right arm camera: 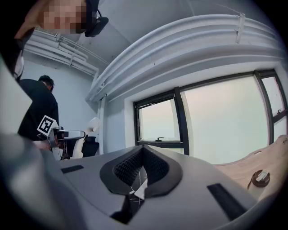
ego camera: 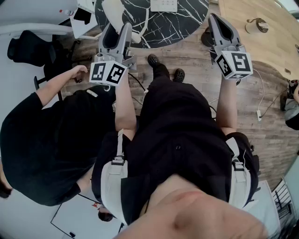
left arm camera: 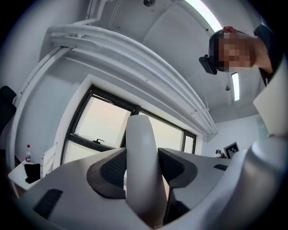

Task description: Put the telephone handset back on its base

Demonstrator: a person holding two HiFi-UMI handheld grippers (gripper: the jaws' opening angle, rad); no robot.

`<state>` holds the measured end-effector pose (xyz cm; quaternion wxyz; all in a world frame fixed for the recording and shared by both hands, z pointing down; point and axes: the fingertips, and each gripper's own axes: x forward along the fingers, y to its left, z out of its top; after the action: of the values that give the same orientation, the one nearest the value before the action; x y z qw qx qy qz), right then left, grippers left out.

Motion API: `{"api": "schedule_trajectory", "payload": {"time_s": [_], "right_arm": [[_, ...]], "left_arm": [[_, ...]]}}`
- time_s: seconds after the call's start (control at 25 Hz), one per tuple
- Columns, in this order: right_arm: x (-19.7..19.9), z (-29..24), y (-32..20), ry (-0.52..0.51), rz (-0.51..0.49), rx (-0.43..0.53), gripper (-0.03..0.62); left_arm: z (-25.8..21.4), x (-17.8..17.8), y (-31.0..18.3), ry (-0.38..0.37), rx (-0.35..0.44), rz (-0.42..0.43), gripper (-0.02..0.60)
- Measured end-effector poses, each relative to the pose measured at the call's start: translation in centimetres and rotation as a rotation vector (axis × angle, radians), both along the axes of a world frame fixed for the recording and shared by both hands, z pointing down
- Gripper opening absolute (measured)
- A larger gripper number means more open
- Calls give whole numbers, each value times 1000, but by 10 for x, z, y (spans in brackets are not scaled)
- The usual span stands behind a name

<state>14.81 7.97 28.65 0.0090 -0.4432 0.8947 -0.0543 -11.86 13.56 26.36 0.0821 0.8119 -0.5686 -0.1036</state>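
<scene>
My left gripper [ego camera: 117, 27] is raised in front of me and points up, shut on the white telephone handset [ego camera: 114, 10]. In the left gripper view the handset [left arm camera: 139, 134] stands upright between the two dark pads, which press on both its sides, with the left gripper [left arm camera: 143, 167] aimed at the ceiling and a window. A white box-like device [ego camera: 163, 4], maybe the base, lies on the round black marble table [ego camera: 182, 23] at the top. My right gripper [ego camera: 216, 18] is raised too, shut with nothing in it; in its own view the right gripper [right arm camera: 143, 155] has its pads meeting.
A second person in black [ego camera: 46, 140] stands close at my left. A wooden table [ego camera: 252, 42] with a small round object [ego camera: 257, 24] is at the right. White cables [ego camera: 259, 107] trail over the wooden floor. A black chair [ego camera: 28, 46] stands at the far left.
</scene>
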Motion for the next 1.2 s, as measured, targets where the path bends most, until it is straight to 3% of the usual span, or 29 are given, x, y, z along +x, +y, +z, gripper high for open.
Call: {"api": "schedule_trajectory", "payload": {"time_s": [0.76,1.2], "right_arm": [[8,10,20,-32,-42,-16,31],[-9,13,-2,-48,-31,-45,31]], "left_arm": [[16,18,16,-19,-45,-10,225],[23,11,-6,-44,-63,14,225]]}}
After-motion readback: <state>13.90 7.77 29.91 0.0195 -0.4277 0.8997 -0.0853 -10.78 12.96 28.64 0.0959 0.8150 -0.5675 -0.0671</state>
